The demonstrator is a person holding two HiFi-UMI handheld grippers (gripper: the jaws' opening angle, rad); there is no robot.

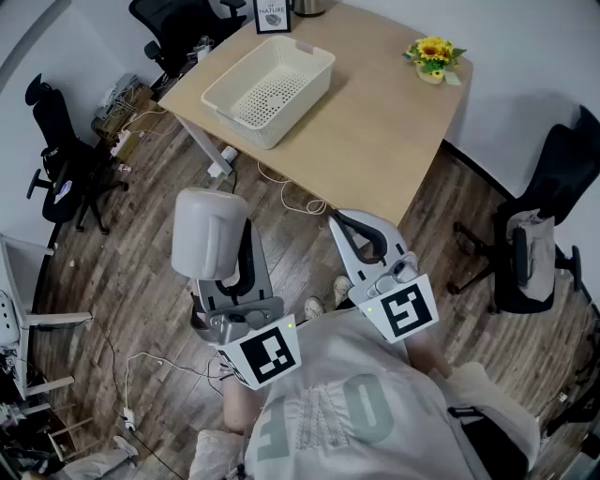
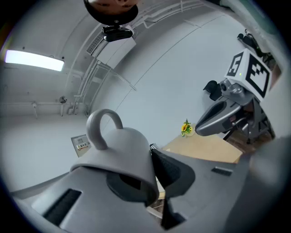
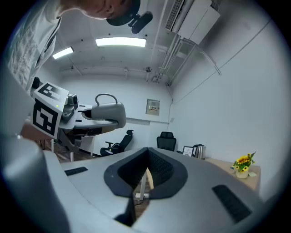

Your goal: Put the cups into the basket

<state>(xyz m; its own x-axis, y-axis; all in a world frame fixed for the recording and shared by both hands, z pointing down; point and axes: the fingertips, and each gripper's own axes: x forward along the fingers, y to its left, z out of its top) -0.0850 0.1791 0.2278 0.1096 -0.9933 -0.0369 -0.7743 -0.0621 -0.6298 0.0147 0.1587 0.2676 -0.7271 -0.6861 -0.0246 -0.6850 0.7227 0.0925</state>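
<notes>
A grey cup [image 1: 208,232] with a loop handle hangs over the wooden floor, short of the table, and my left gripper [image 1: 234,267] is shut on its wall. In the left gripper view the cup [image 2: 116,152] is tipped, its rim pinched between the jaws of my left gripper [image 2: 152,169], handle uppermost. My right gripper [image 1: 345,227] hovers beside it to the right, shut with nothing in it; its jaw tips meet in the right gripper view [image 3: 145,157]. The cream perforated basket [image 1: 309,58] stands empty on the far left part of the table.
The light wood table [image 1: 375,122] carries a small pot of yellow flowers [image 1: 433,56], a picture frame [image 1: 272,14] and a kettle at its back edge. Black office chairs [image 1: 61,169] [image 1: 548,216] flank it. Cables [image 1: 291,192] trail over the floor under the table.
</notes>
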